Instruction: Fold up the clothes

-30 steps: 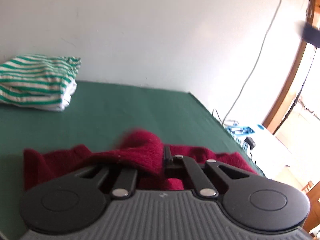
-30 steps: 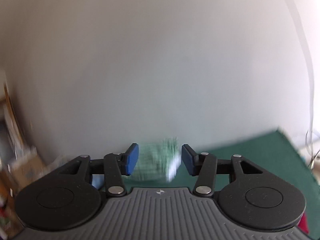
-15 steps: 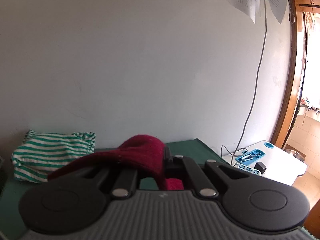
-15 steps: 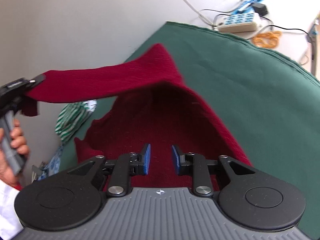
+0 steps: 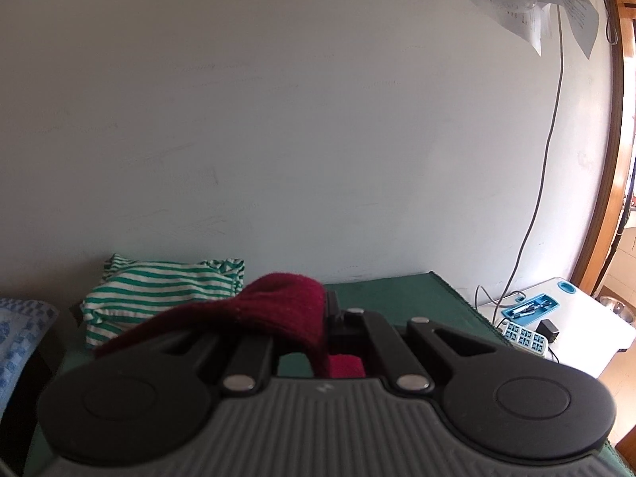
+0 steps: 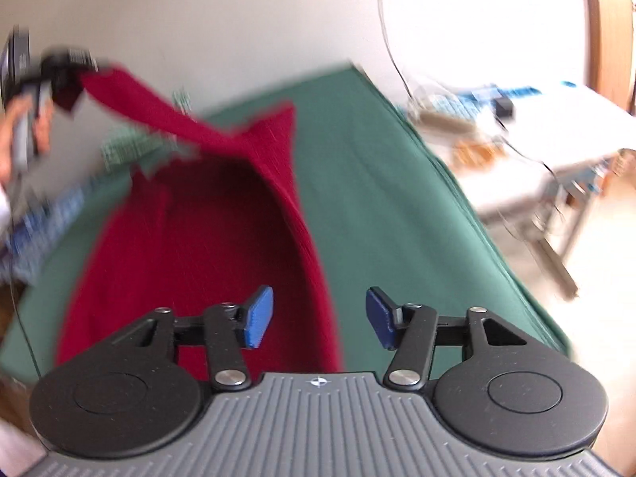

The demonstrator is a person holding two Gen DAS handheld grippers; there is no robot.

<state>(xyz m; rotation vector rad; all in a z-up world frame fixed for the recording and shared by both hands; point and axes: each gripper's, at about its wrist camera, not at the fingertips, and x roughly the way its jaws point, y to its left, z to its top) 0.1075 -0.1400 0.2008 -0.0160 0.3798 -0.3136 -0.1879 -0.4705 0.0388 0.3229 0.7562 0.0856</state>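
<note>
Since a second earlier the left tool [image 5: 326, 320] had lifted the red sweater's [image 6: 190, 246] edge off the surface [image 6: 381, 183], and the right tool [image 6: 319, 318] had swung down over it. The left tool stayed clenched on a fold of the sweater; the right tool's jaws were opening, the sweater's edge below them, untouched. The knit was soft, fuzzy and dark red, tented from the raised corner, its lower part lying on green cloth. A folded green-striped shirt [image 5: 159, 290] sat by the pale wall [image 5: 318, 119].
</note>
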